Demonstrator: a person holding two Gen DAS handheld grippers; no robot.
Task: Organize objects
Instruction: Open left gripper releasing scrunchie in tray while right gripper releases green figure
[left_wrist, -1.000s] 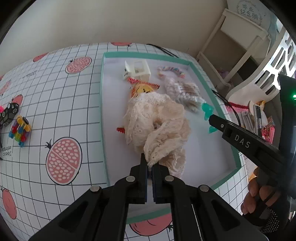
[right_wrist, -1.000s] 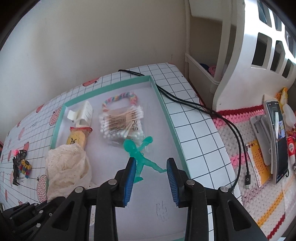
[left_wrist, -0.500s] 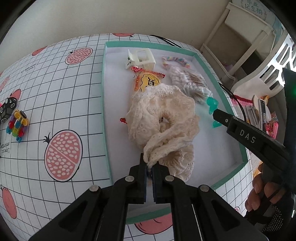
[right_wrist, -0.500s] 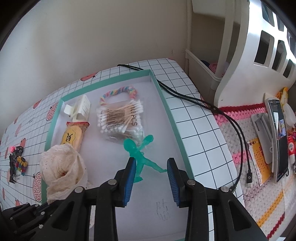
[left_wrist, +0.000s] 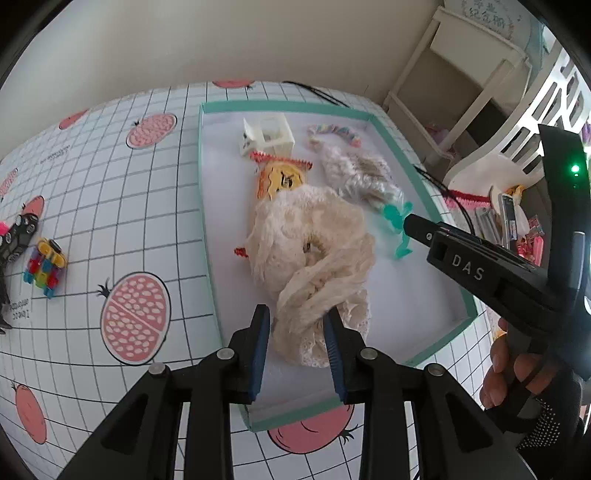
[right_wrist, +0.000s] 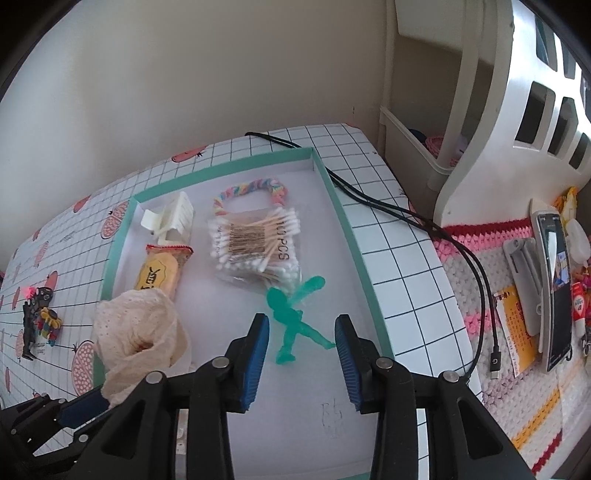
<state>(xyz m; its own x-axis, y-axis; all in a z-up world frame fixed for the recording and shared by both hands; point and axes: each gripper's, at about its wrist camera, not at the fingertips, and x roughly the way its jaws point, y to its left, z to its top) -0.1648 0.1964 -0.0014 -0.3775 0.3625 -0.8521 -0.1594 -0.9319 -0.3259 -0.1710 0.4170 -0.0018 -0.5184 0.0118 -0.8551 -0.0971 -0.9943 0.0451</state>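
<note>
A cream lace cloth (left_wrist: 314, 254) lies bunched inside the teal-rimmed white tray (left_wrist: 207, 221). My left gripper (left_wrist: 297, 332) stands open, its blue pads on either side of the cloth's near end. In the right wrist view the same cloth (right_wrist: 140, 325) sits at the tray's left. My right gripper (right_wrist: 301, 339) is open above a green toy figure (right_wrist: 291, 321), which lies between its fingers. Also in the tray are a bag of cotton swabs (right_wrist: 255, 243), a yellow snack packet (right_wrist: 160, 271), a white hair clip (right_wrist: 170, 219) and a rainbow braided loop (right_wrist: 251, 190).
On the gridded tablecloth left of the tray lie a colourful toy car (left_wrist: 46, 266) and a black toy (left_wrist: 16, 236). A black cable (right_wrist: 424, 225) runs past the tray's right rim. A phone (right_wrist: 554, 288) and small items sit on a crocheted mat; white furniture stands beyond.
My left gripper has opened and let go of the lace cloth, which now rests in the tray. The right gripper has stayed open over the green figure.
</note>
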